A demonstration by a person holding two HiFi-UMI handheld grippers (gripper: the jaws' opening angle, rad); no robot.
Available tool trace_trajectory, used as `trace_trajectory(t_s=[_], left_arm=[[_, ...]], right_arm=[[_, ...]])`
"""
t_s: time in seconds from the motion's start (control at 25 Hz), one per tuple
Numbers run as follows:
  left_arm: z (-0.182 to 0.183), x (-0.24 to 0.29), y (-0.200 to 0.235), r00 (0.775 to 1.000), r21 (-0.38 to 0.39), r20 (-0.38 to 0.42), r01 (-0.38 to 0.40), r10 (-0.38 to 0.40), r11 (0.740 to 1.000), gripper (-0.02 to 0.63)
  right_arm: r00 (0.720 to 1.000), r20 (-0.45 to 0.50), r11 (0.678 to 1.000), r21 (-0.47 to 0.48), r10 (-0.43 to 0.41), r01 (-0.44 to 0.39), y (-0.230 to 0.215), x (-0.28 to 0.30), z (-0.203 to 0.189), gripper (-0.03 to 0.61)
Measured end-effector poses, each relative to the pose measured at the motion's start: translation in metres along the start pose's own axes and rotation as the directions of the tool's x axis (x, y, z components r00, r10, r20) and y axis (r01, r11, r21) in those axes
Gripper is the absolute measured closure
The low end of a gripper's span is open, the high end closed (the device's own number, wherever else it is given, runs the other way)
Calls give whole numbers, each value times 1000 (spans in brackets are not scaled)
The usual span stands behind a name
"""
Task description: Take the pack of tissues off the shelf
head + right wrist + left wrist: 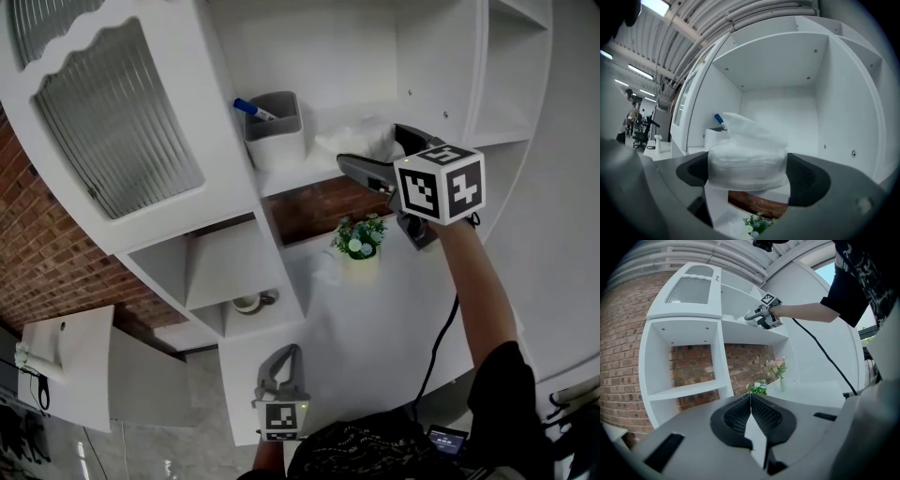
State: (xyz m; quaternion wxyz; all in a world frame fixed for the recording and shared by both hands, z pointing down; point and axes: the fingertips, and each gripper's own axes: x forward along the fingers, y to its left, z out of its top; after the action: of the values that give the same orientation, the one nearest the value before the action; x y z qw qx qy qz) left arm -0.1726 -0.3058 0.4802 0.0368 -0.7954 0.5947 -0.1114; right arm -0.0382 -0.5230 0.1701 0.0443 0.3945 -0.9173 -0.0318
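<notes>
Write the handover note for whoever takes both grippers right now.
Right gripper: shut on the tissue pack, level, at the shelf's front edge.
Left gripper: shut, empty, low over the desk.
Things: the pen cup stands on the same shelf, to the pack's left; a plant sits on the desk right below.
Done: pack gripped, seemingly lifted.
Left: draw it fully out of the shelf, probably clear of the plant.

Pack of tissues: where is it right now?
The pack of tissues is upper centre in the head view, clamped in the right hand-held gripper at the shelf edge, just right of the grey pen cup and above the plant.
</notes>
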Motion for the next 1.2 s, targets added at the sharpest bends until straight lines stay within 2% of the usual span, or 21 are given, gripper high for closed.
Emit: trace_trajectory(t_s=[0.36,0.8,0.92,1.2], left_arm=[[-5,-9,11,1000,-37,-7,-22,21,999,604],[-12,-19,14,1000,-41,-18,-22,21,999,604],[-12,-22,15,1000,-30,-20,-18,18,999,604],[-23,-32,19,999,-31,-49,-24,22,999,604]], right_arm=[[1000,19,999,-44,-21,22,5,-1,0,196],[990,138,999,-19,-42,45,7,-17,13,229],[984,175,998,-47,-32,40,18,-32,19,229],[972,234,999,-32,33,-26,44,-71,20,229]])
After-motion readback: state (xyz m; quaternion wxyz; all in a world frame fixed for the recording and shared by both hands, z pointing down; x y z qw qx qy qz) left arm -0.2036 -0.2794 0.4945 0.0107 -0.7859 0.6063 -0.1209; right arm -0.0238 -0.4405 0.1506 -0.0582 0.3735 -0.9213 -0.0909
